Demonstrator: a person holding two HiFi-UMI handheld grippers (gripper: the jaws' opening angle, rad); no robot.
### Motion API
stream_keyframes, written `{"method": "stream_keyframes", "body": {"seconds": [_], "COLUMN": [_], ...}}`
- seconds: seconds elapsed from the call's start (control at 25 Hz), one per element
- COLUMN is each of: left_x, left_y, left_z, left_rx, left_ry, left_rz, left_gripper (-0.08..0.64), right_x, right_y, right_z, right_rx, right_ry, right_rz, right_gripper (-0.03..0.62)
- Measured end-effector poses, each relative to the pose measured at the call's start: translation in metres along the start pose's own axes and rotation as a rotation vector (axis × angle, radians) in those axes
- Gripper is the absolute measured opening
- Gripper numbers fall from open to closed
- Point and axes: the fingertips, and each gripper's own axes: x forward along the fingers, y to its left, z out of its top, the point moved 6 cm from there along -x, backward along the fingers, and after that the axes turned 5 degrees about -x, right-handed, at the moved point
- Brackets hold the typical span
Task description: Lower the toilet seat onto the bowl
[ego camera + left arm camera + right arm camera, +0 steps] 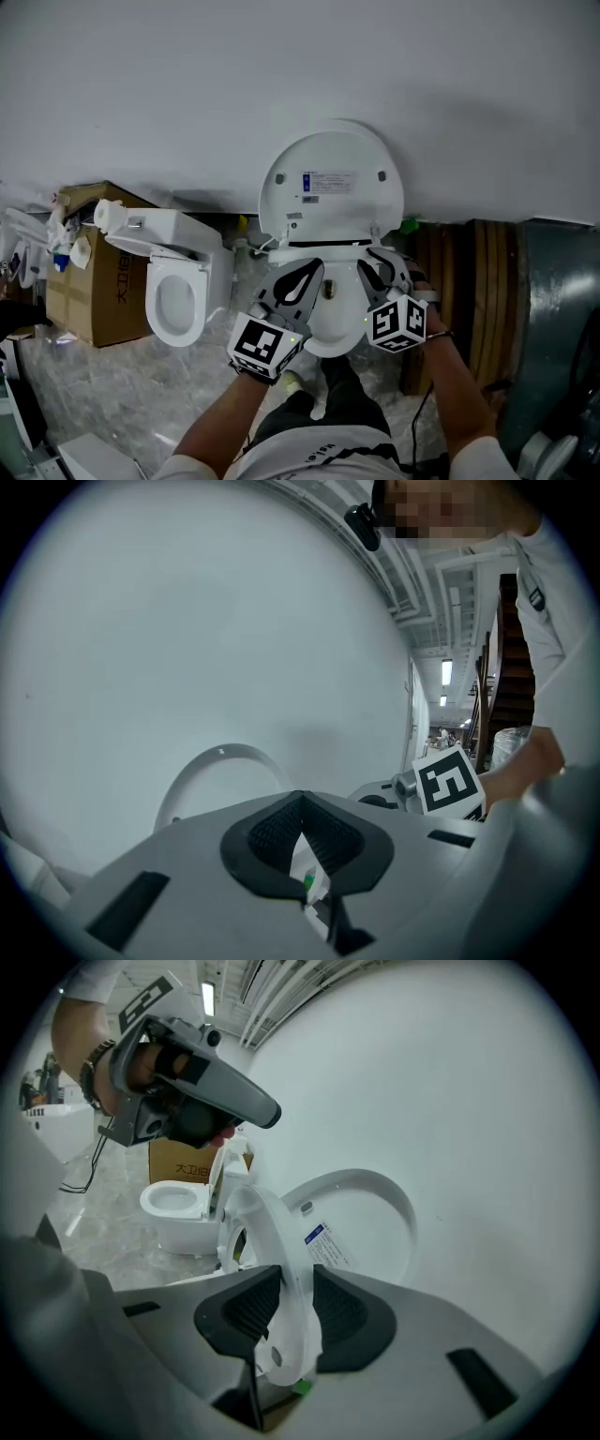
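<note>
A white toilet stands against the wall, its lid [330,183] upright with a printed label on it. In the right gripper view the seat ring [267,1232] stands tilted away from the lid [366,1213], and my right gripper [286,1302] is shut on its rim, the black pads pressing both faces. In the head view that gripper [382,272] is over the right side of the bowl [328,328]. My left gripper [302,279] hovers over the bowl's left side, holding nothing. Its pads [302,832] meet in the left gripper view, pointing at the wall beside the lid [220,771].
A second white toilet [178,281] sits on the floor to the left, with a cardboard box [94,272] behind it. Dark wooden panels [469,281] lean at the right. The person's legs are just in front of the bowl. Marbled floor lies all round.
</note>
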Motion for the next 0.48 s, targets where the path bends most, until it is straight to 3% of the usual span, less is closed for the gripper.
{"method": "stream_keyframes", "body": {"seconds": [0.48], "left_x": [-0.068], "left_y": [-0.022], "left_z": [-0.016], "left_rx": [0.003], "left_ry": [-0.011], "left_rz": [-0.036], "left_gripper": [0.011], "right_x": [-0.030], "right_y": [0.054], "right_z": [-0.009], "right_rx": [-0.159], "right_ry": [0.101], "right_rz": [0.001], "right_gripper": [0.116]}}
